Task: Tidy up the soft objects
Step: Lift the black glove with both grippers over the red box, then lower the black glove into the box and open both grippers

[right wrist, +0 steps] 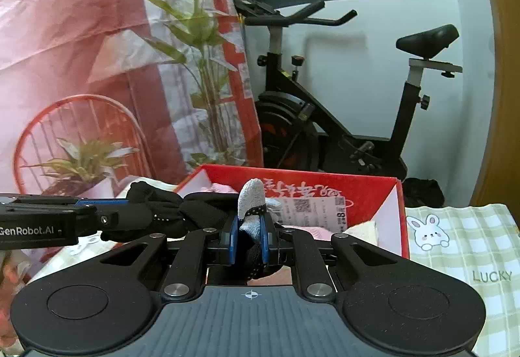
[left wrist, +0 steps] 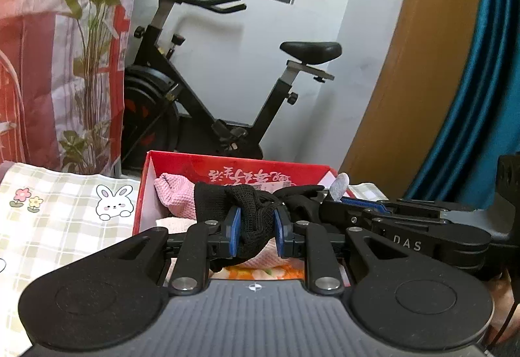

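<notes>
A black knit glove with grey fingertips is stretched between my two grippers, just above an open red box. My left gripper is shut on the glove's black cuff end. My right gripper is shut on a grey fingertip end of the same glove. The right gripper shows at the right of the left wrist view, and the left gripper shows at the left of the right wrist view. Pink cloths lie inside the red box.
A checked tablecloth with bunny prints covers the table. A black exercise bike stands behind the box against a white wall. A red and white printed backdrop with plants hangs at the left. A blue curtain is at the right.
</notes>
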`<state>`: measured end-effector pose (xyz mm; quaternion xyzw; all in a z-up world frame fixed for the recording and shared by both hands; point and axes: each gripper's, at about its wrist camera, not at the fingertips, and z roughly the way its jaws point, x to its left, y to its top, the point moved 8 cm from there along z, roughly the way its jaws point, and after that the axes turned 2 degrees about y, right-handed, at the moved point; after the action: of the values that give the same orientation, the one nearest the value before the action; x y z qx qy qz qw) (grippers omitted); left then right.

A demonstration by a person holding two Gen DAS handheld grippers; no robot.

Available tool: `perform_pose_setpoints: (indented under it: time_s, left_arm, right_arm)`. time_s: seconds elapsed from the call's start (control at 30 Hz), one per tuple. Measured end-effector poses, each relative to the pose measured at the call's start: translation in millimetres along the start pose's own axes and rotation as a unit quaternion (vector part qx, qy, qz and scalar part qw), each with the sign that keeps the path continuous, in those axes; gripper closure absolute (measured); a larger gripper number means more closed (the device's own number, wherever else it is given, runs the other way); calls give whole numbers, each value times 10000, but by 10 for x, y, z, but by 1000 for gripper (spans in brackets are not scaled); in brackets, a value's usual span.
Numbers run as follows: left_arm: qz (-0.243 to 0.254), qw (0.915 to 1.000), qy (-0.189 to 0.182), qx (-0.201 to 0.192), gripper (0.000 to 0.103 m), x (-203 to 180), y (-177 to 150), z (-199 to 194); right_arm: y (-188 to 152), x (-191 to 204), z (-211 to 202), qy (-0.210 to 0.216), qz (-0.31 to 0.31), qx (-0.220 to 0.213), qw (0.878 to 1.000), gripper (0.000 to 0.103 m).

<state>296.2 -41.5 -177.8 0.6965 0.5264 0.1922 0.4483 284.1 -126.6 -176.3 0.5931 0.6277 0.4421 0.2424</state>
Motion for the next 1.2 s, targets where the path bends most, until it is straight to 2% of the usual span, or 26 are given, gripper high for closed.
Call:
perform_pose_setpoints:
  time_s: [0.27, 0.5, 0.6, 0.63, 0.67, 0.73, 0.77, 0.87, 0.93, 0.97, 1.13, 1.2]
  left_arm:
    - [-76, 9996, 170, 229, 80, 143, 16, 342]
    - [-103, 9993, 252, 262, 78, 222, 55, 494]
    - [-57, 9991, 367, 221, 64, 241, 79, 513]
    - [-37, 9991, 375, 187, 53, 243, 88, 512]
    - [-14, 9992, 378, 157, 42, 244, 98, 508]
    - [28, 9990, 423, 106, 33, 245, 118, 493]
    - [52, 9990, 428, 97, 32, 240, 124, 489]
    - [131, 9990, 422, 80, 26, 215, 136, 446]
    - [209, 9988, 430, 61, 19, 198, 139, 402]
    - [242, 9987, 444, 51, 15, 189, 137, 383]
    - [351, 9983, 463, -12, 4, 153, 142, 226]
    - [309, 9986, 436, -24, 1, 155, 137, 147]
  right_arm:
    - [-81, -120, 394, -191, -48, 210, 9996, 90]
    - [-82, -200, 628, -300, -28, 355, 9989, 90]
    - [-84, -235, 682, -363, -47, 447, 9983, 89]
    - [-91, -249, 690, -399, -56, 462, 9981, 88]
    - [-88, -270, 694, -428, -52, 464, 9980, 86]
    - [-91, -318, 670, -501, -27, 433, 9978, 80]
    - [-90, -332, 652, -546, -30, 402, 9977, 75]
    - [-95, -343, 596, -602, -118, 368, 9974, 71]
    - [-96, -344, 537, -594, -120, 347, 9976, 61]
    - [-90, -348, 502, -595, -109, 322, 9977, 51]
    - [-61, -334, 301, -568, -101, 192, 9982, 30]
    - [-50, -311, 211, -542, -88, 129, 9984, 16]
